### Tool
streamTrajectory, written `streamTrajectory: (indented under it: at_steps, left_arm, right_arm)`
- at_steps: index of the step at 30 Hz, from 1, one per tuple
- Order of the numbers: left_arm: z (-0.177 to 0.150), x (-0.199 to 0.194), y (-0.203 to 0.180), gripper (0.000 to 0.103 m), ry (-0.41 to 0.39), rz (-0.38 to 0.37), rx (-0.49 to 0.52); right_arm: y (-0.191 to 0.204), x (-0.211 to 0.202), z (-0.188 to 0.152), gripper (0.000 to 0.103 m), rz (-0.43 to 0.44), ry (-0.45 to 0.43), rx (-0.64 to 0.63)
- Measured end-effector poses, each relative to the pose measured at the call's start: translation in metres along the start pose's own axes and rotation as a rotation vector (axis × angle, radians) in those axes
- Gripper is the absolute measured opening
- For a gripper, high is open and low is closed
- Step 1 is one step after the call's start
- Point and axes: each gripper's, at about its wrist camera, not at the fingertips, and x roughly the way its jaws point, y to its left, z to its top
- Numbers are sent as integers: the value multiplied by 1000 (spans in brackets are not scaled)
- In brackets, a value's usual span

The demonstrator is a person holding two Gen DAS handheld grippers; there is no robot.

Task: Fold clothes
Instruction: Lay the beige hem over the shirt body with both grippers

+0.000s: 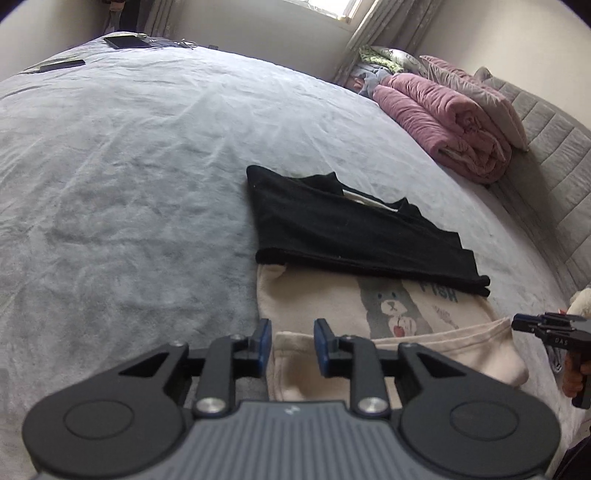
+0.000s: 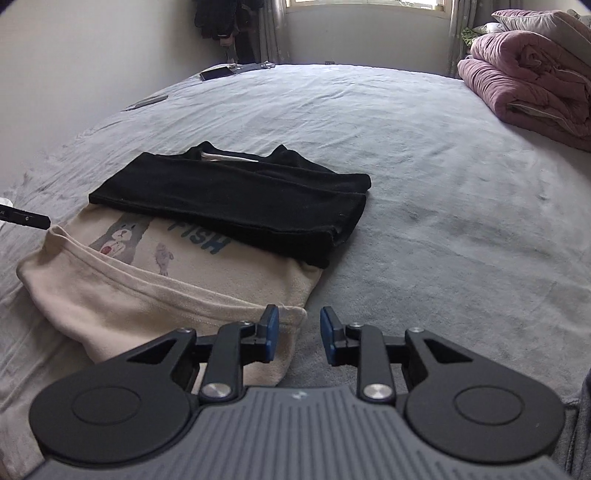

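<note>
A cream shirt [image 1: 325, 302] [image 2: 122, 291] with a bear print and the word FISH lies flat on the grey bed sheet [image 1: 129, 177] [image 2: 443, 184], its near edge folded over. A folded black garment [image 1: 343, 229] [image 2: 236, 199] rests across its far part. My left gripper [image 1: 292, 332] hovers open over the cream shirt's near left corner, with cloth showing below the gap and not pinched. My right gripper [image 2: 300, 325] is open at the shirt's near right corner, which lies by its left finger. Each gripper's tip shows in the other view [image 1: 532, 325] [image 2: 26, 218].
A rolled pink quilt [image 1: 443, 122] [image 2: 528, 85] and pillows [image 1: 476, 92] lie by the padded headboard [image 1: 546, 155]. Dark flat devices [image 1: 125, 41] [image 2: 218, 74] sit at the bed's far edge. A pale plush toy [image 1: 580, 299] is at the right. A window [image 2: 365, 3] is behind the bed.
</note>
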Motion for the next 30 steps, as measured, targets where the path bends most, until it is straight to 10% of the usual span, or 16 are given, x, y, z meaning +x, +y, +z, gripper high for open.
streamTrajectory:
  at_steps: [30]
  left_arm:
    - [-20, 30, -26, 31, 72, 37, 238]
  right_arm:
    - [7, 17, -6, 29, -14, 37, 45]
